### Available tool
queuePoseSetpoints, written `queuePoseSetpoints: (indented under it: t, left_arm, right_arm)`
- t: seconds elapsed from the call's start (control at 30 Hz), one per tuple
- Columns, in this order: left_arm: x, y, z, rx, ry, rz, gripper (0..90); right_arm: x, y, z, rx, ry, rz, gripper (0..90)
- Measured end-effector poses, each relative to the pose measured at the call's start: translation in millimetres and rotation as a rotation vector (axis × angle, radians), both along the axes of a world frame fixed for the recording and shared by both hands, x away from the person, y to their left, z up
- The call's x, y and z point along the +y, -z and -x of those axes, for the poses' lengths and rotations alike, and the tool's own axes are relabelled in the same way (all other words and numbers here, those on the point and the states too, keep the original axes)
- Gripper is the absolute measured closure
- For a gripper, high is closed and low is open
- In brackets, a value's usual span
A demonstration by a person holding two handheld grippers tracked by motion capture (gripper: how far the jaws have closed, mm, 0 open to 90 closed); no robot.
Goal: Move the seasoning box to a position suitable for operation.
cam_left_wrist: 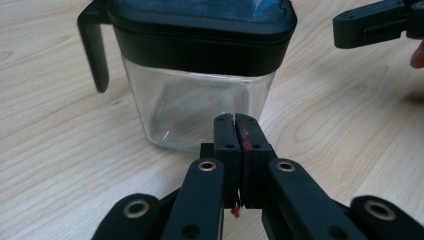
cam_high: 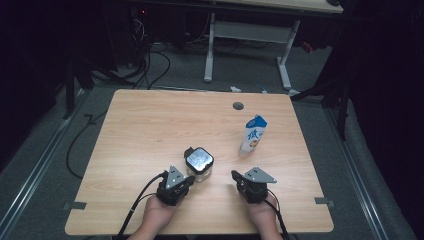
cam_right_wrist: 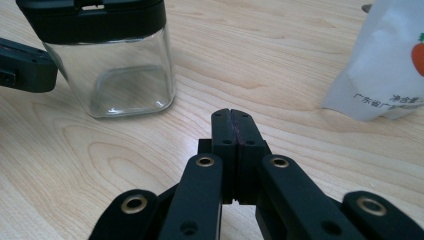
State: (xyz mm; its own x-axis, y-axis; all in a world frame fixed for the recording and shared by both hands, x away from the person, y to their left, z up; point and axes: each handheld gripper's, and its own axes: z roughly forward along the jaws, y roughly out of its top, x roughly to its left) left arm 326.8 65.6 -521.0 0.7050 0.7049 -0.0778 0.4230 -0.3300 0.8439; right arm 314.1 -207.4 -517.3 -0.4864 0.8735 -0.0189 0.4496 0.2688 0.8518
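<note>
In the high view, a square clear glass jar with a black lid and side handle (cam_high: 199, 163) stands on the light wooden table (cam_high: 150, 130), near the front edge. The left gripper (cam_high: 187, 181) sits just beside the jar's near side, held in the person's left hand (cam_high: 159, 212). The right gripper (cam_high: 236, 176) lies a little apart to the jar's right. A white and blue printed pouch (cam_high: 252, 134) stands farther back on the right.

In the left gripper view, the jaws are pressed together with nothing between them, their tips close in front of the jar (cam_left_wrist: 200, 75).

In the right gripper view, the jaws likewise meet, empty, pointing between the jar (cam_right_wrist: 115, 65) and the pouch (cam_right_wrist: 385, 65).
</note>
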Motion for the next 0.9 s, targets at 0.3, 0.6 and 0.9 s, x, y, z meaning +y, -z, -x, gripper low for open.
queuePoseSetpoints:
  t: [0.3,0.6,0.9]
  left_arm:
    - [21.1,-6.2,3.1,0.003,-0.033,0.002,77.8]
    - [36.3,-15.6,-2.1,-0.003,-0.081,-0.05,60.5]
    - [47.5,-31.1,-14.1,-0.014,-0.103,-0.021,60.0]
  right_arm:
    - [-2.4,1.0,-1.3,0.007,0.023,0.023,86.6]
    - [-6.6,-1.3,-3.2,0.023,0.029,0.001,83.3]
    - [-9.0,-2.0,-3.9,0.031,0.01,0.016,73.5]
